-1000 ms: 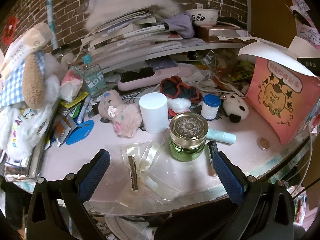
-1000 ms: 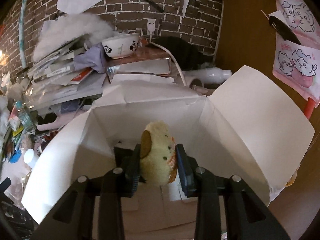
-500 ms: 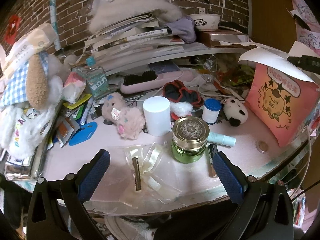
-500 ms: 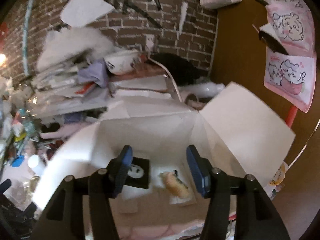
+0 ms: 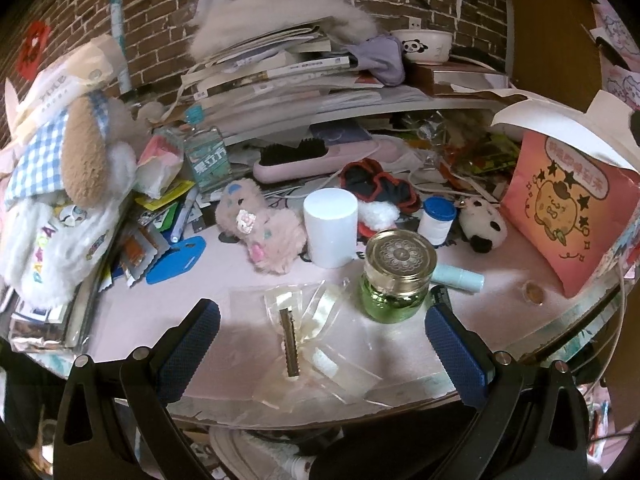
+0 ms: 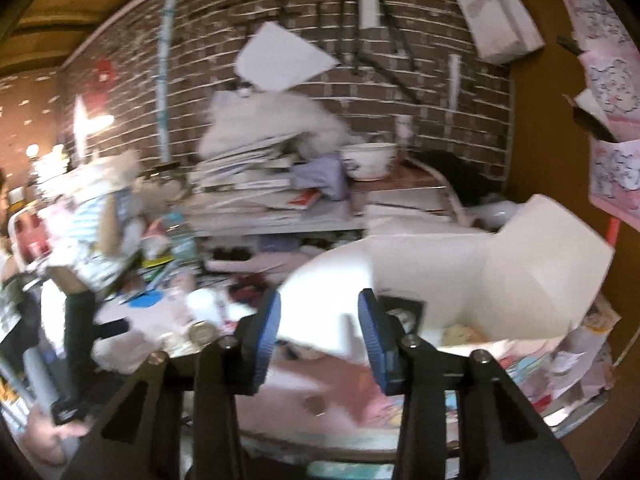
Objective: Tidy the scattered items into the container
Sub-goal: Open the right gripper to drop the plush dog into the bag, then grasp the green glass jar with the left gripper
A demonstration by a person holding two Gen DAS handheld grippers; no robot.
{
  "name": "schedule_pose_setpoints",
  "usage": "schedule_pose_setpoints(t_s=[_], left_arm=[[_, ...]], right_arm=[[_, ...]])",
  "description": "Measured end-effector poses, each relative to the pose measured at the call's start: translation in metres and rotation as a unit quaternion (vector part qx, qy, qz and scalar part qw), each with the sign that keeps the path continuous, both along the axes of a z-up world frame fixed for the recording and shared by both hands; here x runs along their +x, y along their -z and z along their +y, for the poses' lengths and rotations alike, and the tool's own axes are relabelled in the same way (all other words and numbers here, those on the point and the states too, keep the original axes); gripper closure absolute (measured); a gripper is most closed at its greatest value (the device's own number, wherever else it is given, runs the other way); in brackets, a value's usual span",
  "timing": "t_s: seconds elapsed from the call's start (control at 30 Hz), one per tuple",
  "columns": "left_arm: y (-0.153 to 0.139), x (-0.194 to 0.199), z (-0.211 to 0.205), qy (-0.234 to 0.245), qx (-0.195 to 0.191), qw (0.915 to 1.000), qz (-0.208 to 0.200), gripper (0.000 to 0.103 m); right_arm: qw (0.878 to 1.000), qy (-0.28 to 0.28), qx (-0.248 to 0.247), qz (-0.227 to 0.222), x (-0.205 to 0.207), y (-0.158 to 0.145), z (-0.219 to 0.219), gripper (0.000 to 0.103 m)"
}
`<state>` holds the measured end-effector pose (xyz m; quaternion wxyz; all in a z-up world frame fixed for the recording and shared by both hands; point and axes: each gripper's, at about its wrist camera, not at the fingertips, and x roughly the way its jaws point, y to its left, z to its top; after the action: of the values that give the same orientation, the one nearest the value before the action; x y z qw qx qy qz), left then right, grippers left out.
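The right gripper (image 6: 318, 322) stood with its blue-padded jaws apart and nothing between them, hanging over the near edge of the white open-flapped cardboard box (image 6: 500, 280). The view there was smeared by motion, so the pale lump (image 6: 460, 334) on the box floor, just past the right-hand pad, may well have been a small plush item already put away, though that could not be told for sure. An empty claw in that spot suits a hand free to fetch another piece.

The left gripper (image 5: 320, 336) was spread wide and carried nothing, poised low above the pink tabletop (image 5: 508, 280). Between its jaws, nearest the tabletop's front edge, lay a clear plastic packet with a cream ribbon bow on a metal clip (image 5: 294, 334); the wide spread looked meant to straddle such a flat, slippery thing. Just beyond the packet, toward the right pad, stood a green glass jar with a gold embossed lid (image 5: 394, 276), and behind the jar a white plastic cylinder (image 5: 330, 228). Left of the cylinder lay a pink fluffy plush toy (image 5: 260, 236); right of the jar, a pale blue tube (image 5: 460, 279) and, farther back, a small panda plush (image 5: 482, 228). Most of the scatter remained outside the box, so the tidying seemed far from finished.
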<state>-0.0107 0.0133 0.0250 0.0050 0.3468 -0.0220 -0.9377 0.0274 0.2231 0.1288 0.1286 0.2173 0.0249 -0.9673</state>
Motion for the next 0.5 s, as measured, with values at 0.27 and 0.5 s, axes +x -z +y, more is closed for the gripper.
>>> schedule_pose_setpoints(t_s=[0.27, 0.5], left_arm=[[0.003, 0.000, -0.004, 0.008, 0.014, 0.9999, 0.005, 0.000], [0.005, -0.009, 0.007, 0.040, 0.033, 0.9986, 0.013, 0.000]], right_arm=[[0.996, -0.063, 0.014, -0.054, 0.012, 0.041, -0.038, 0.076], [0.993, -0.049, 0.028, -0.106, -0.002, 0.095, -0.045, 0.076]])
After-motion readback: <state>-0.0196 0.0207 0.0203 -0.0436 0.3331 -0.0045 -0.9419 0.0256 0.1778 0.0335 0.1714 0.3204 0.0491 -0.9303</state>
